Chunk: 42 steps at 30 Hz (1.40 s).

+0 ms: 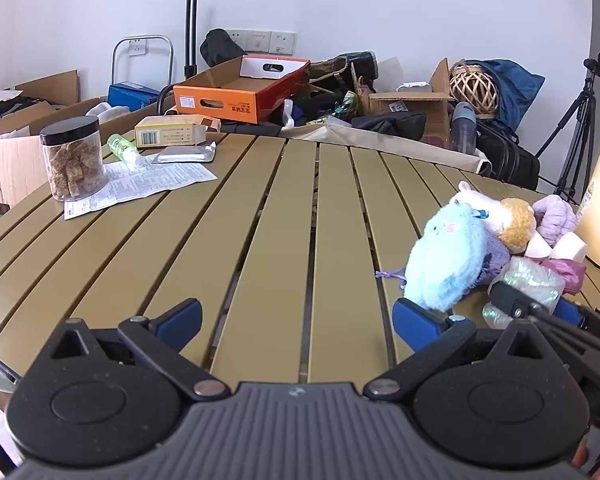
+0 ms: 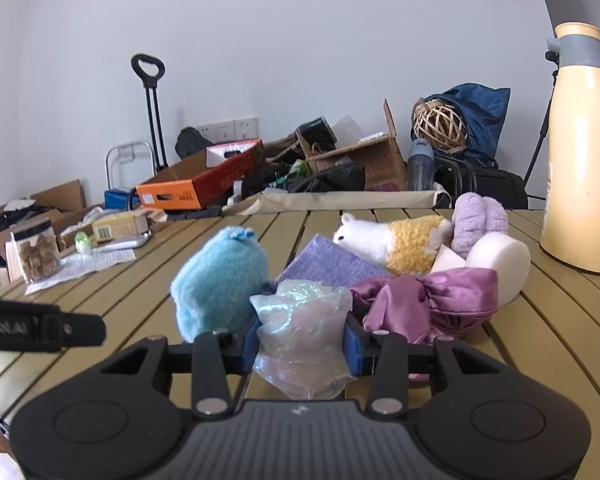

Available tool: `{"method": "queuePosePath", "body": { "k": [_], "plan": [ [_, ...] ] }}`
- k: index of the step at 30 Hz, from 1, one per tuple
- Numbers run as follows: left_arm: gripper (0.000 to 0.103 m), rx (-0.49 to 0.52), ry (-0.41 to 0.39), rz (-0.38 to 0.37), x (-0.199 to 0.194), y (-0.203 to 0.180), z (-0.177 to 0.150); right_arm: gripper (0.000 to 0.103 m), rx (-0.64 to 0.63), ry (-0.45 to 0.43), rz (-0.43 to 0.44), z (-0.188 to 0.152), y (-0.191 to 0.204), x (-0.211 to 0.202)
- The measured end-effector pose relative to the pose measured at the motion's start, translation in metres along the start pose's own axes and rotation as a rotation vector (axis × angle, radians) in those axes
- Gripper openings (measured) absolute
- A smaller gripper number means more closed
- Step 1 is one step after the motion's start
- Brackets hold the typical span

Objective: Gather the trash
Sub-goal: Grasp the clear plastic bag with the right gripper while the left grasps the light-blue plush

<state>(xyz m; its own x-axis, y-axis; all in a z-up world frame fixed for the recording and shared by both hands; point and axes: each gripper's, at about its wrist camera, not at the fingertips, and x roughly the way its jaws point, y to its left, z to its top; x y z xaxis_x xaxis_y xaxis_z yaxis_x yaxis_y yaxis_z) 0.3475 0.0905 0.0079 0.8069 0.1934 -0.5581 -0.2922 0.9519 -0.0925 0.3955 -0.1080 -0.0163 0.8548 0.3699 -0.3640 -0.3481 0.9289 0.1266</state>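
My right gripper is shut on a crumpled clear plastic bag, held between its blue pads just above the slatted table. The same bag shows in the left wrist view, behind the right gripper's black finger. My left gripper is open and empty over bare slats, left of a blue plush toy. A printed paper sheet, a foil pack and a yellow carton lie at the table's far left.
A pile of soft things sits beside the bag: blue plush, white-and-yellow plush, purple satin cloth, lilac cloth, white foam. A cream thermos stands right. A snack jar stands left. Boxes clutter the floor beyond.
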Motion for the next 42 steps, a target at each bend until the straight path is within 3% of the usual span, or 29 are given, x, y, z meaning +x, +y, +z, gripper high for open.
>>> {"method": "queuePosePath", "body": {
  "k": [9,15,22,28,31,33,40,42],
  "plan": [
    [0.103,0.011,-0.028,-0.02,-0.003,-0.007,-0.002,0.039,0.052,-0.09,0.013,0.01,-0.014,-0.027],
    [0.103,0.032,-0.099,-0.032,-0.007,-0.024,-0.002,0.039,0.085,-0.154,0.008,0.014,-0.033,-0.048],
    [0.103,0.107,-0.185,-0.06,-0.009,-0.057,-0.006,0.039,0.122,-0.172,-0.05,0.016,-0.059,-0.056],
    [0.103,0.124,-0.17,-0.106,0.005,-0.08,-0.003,0.039,0.161,-0.164,-0.094,0.014,-0.084,-0.058],
    [0.096,0.129,-0.163,-0.118,0.013,-0.087,-0.001,0.039,0.163,-0.161,-0.108,0.012,-0.091,-0.058],
    [0.084,0.123,-0.153,-0.123,0.019,-0.09,0.001,0.039,0.162,-0.159,-0.117,0.009,-0.095,-0.06],
    [0.067,0.083,-0.113,-0.139,0.039,-0.087,0.007,0.039,0.168,-0.139,-0.136,0.005,-0.105,-0.061],
    [0.055,0.073,-0.1,-0.165,0.043,-0.085,0.008,0.039,0.167,-0.134,-0.136,0.004,-0.105,-0.062]
  ]
}}
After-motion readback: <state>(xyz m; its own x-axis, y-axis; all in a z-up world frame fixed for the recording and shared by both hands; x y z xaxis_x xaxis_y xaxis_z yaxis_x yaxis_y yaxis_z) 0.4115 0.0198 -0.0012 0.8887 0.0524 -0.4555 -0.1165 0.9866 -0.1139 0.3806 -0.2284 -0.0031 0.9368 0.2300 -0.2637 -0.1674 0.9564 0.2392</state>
